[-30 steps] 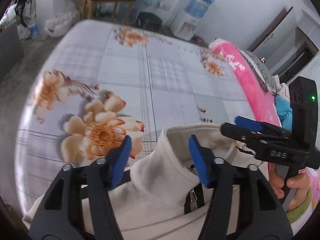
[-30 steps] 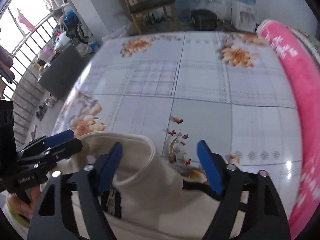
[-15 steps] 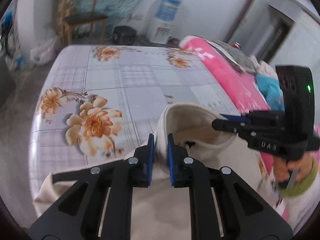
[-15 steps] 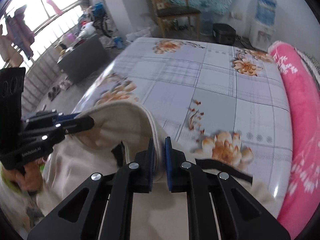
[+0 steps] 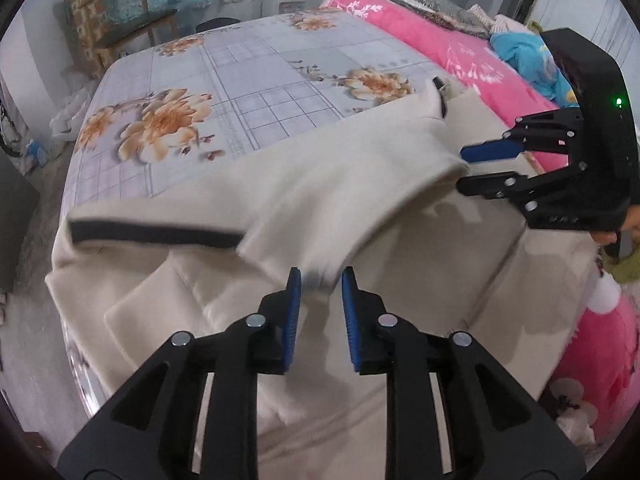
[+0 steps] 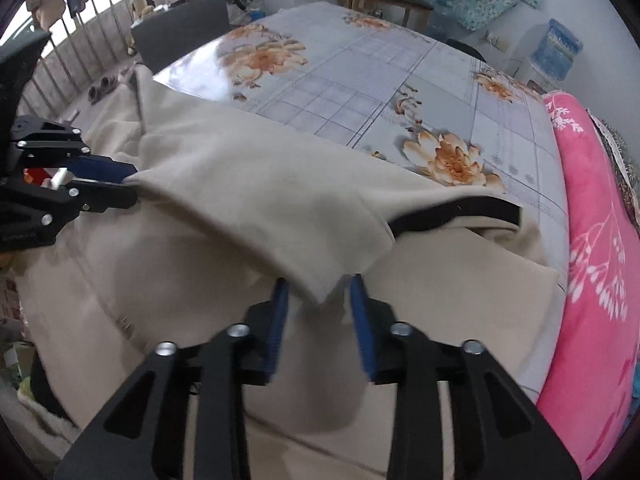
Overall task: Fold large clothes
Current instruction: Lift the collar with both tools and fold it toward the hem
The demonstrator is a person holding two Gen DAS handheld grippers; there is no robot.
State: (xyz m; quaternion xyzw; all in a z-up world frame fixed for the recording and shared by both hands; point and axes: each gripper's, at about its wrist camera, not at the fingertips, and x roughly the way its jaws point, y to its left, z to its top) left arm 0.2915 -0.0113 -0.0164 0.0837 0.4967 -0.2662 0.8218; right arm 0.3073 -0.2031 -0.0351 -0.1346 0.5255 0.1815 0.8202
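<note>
A large cream fleece jacket (image 5: 360, 184) (image 6: 260, 184) lies on the bed. Its upper part is folded over the body, and a dark trim band (image 5: 152, 234) (image 6: 460, 210) shows along the fold. My left gripper (image 5: 321, 276) (image 6: 134, 182) points down at one corner of the folded flap. Its jaws are opening, with the blurred corner loose between the blue pads. My right gripper (image 6: 319, 284) (image 5: 462, 171) is at the other corner. Its jaws are opening too, and the cloth tip hangs free between the pads.
The bed has a grey checked sheet with orange flowers (image 5: 260, 60) (image 6: 380, 72). A pink blanket (image 5: 460, 60) (image 6: 592, 260) runs along one side. Beyond the bed stand a wooden chair (image 5: 120, 20), a water dispenser (image 6: 556, 52) and a dark table by window bars (image 6: 180, 28).
Both grippers closed on the jacket's collar edge, then pulled it towards the near side, folding the top over the body. Their jaws have since parted and the cloth corners are loose.
</note>
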